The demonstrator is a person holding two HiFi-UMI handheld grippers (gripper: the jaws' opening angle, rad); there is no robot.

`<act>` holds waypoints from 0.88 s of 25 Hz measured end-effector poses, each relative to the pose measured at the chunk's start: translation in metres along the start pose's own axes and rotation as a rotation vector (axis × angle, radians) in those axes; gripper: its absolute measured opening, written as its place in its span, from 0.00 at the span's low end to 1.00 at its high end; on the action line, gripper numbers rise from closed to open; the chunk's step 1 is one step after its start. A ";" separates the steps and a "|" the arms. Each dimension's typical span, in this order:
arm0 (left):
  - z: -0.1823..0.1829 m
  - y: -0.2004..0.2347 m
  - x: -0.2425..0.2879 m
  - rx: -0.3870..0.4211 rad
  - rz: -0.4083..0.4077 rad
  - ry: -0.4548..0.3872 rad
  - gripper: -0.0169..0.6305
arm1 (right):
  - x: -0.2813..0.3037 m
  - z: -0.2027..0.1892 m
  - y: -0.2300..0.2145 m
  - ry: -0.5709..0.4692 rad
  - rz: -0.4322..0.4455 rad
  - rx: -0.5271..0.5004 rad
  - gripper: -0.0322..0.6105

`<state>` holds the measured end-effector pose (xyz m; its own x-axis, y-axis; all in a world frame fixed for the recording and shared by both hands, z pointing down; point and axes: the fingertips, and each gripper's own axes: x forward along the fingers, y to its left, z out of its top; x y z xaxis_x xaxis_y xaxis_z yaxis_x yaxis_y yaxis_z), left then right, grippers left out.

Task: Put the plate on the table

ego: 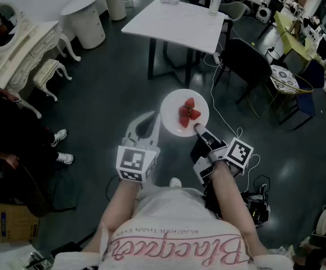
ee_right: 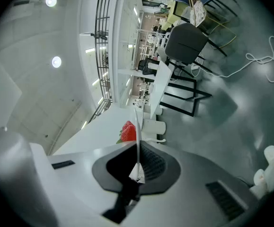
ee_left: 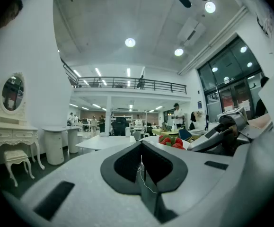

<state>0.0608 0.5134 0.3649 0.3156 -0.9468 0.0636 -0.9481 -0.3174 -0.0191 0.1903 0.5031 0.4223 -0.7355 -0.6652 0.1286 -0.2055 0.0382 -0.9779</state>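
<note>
Above the dark floor, in front of my chest, I hold the white plate (ego: 184,112) in the air, well short of the white table (ego: 177,18) that stands ahead of me. My right gripper (ego: 199,130) has its jaws clamped on the plate's near rim. In the right gripper view the rim (ee_right: 137,126) runs edge-on as a thin white line straight into the closed jaws (ee_right: 137,167). A few red strawberries (ego: 189,112) lie in a cluster near the plate's middle, and they peek over the rim in the right gripper view (ee_right: 128,131).

My left gripper (ego: 146,124) hangs just beside the plate on its left, apart from it. In its own view the jaws (ee_left: 141,167) are pressed together with nothing between them, only a fine thread dangling at the seam. The same view shows the strawberries (ee_left: 171,142) off to the right, with the right gripper's body (ee_left: 224,129) reaching in behind them.

On the table's far right corner stands a small upright thing (ego: 214,5), perhaps a can, though it is too small to be sure. A black chair (ego: 244,61) stands at the table's right side, and a white cable (ego: 219,94) trails over the floor beneath it. Far left, against the wall, are a white vanity with an oval mirror (ego: 2,24) and its stool (ego: 47,72).
</note>
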 end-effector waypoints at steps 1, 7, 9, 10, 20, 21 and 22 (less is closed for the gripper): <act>0.000 0.001 0.001 0.000 0.003 0.002 0.03 | 0.000 0.001 0.000 0.001 0.001 -0.002 0.07; -0.003 0.001 0.003 0.002 0.005 -0.003 0.03 | 0.001 0.002 -0.001 0.005 0.006 -0.011 0.07; -0.004 -0.002 0.004 0.003 0.007 -0.002 0.03 | 0.000 0.004 -0.002 0.008 0.008 -0.011 0.07; -0.003 -0.003 0.005 0.004 0.008 -0.004 0.03 | -0.001 0.006 -0.002 0.011 0.008 -0.011 0.07; -0.014 -0.007 0.011 -0.010 0.045 0.009 0.03 | -0.002 0.016 -0.012 0.031 0.010 -0.010 0.06; -0.015 -0.008 0.014 -0.011 0.050 0.010 0.03 | -0.002 0.020 -0.014 0.035 0.010 -0.012 0.06; -0.015 -0.010 0.020 -0.011 0.053 0.011 0.03 | -0.002 0.026 -0.015 0.038 0.010 -0.013 0.06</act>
<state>0.0757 0.4985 0.3810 0.2643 -0.9616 0.0740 -0.9639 -0.2659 -0.0119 0.2112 0.4843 0.4325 -0.7618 -0.6356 0.1249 -0.2058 0.0547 -0.9771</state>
